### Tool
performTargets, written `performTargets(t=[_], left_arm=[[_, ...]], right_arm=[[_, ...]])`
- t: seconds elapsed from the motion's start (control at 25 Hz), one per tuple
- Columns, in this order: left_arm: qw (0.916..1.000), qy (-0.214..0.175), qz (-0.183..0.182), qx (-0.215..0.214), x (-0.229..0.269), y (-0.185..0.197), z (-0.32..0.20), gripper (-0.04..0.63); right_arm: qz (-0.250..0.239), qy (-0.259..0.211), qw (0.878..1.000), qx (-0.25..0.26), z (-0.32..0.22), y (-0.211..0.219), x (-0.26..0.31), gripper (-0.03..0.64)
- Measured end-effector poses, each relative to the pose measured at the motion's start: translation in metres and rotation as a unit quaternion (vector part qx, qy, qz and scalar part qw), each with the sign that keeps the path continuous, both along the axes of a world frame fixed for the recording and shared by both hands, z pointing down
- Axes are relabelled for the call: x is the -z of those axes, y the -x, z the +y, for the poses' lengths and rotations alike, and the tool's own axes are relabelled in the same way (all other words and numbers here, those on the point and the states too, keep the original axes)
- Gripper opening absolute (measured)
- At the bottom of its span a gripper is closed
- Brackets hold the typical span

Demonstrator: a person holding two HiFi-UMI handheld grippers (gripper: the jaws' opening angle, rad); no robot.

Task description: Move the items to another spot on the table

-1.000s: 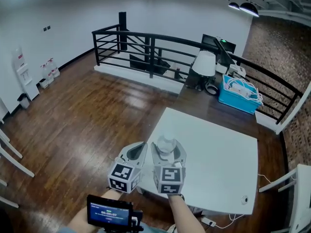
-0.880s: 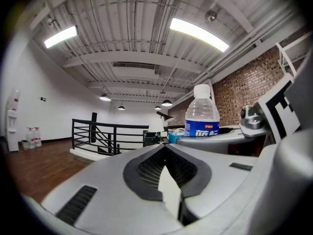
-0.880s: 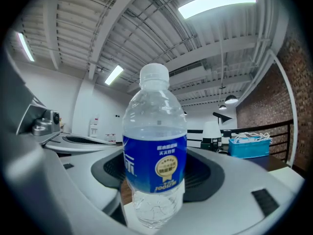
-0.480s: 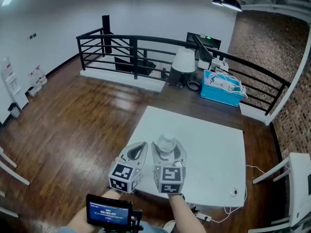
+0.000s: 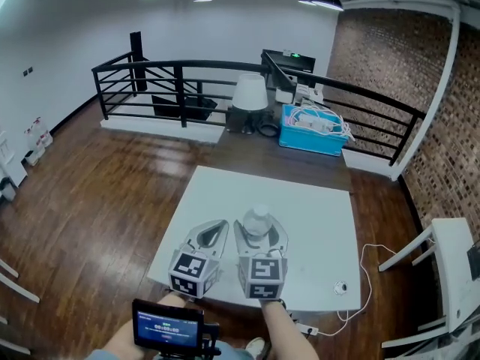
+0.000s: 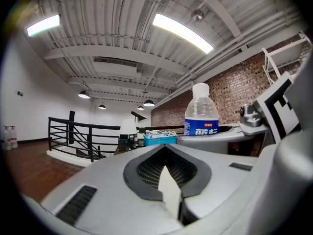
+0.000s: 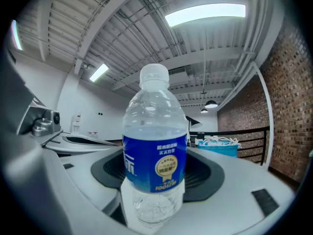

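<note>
The bottle (image 7: 154, 146) is clear, with a white cap and a blue label that has white letters and a round gold seal. The left gripper (image 5: 212, 233) and the right gripper (image 5: 259, 232) are light grey, with dark grey ribbed pads (image 6: 146, 168) and black-and-white square markers at the lower end. The table (image 5: 315, 208) in the centre is plain white. The floor (image 5: 97, 186) at the left is dark brown wood in planks. The railing (image 5: 180, 81) at the top is black. The wall (image 5: 390, 58) at the upper right is red-brown brick. The box (image 5: 311, 137) above the table is turquoise, and the lamp (image 5: 251, 92) beside it is white.
</note>
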State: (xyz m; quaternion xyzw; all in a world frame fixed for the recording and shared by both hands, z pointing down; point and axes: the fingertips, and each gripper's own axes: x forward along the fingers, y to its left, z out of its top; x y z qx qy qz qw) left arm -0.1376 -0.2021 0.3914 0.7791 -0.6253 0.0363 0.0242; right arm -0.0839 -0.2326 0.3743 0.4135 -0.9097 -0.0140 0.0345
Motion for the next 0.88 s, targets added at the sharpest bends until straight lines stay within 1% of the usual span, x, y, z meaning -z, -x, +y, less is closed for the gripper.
performTargets(t=[0.16, 0.4, 0.88], left_arm=[[0.9996, 0.0, -0.002, -0.028, 0.001, -0.04, -0.011, 0.011], [0.9977, 0.0, -0.003, -0.067, 0.003, -0.085, -0.017, 0.011], [0.9907, 0.002, -0.007, -0.136, -0.001, -0.19, -0.047, 0.011]], right_arm=[[0.002, 0.001, 1.0, -0.028, -0.008, -0.042, 0.003, 0.295], [0.002, 0.005, 0.998, -0.066, -0.009, -0.089, 0.006, 0.296], [0.003, -0.001, 0.992, -0.13, -0.034, -0.195, -0.005, 0.296]])
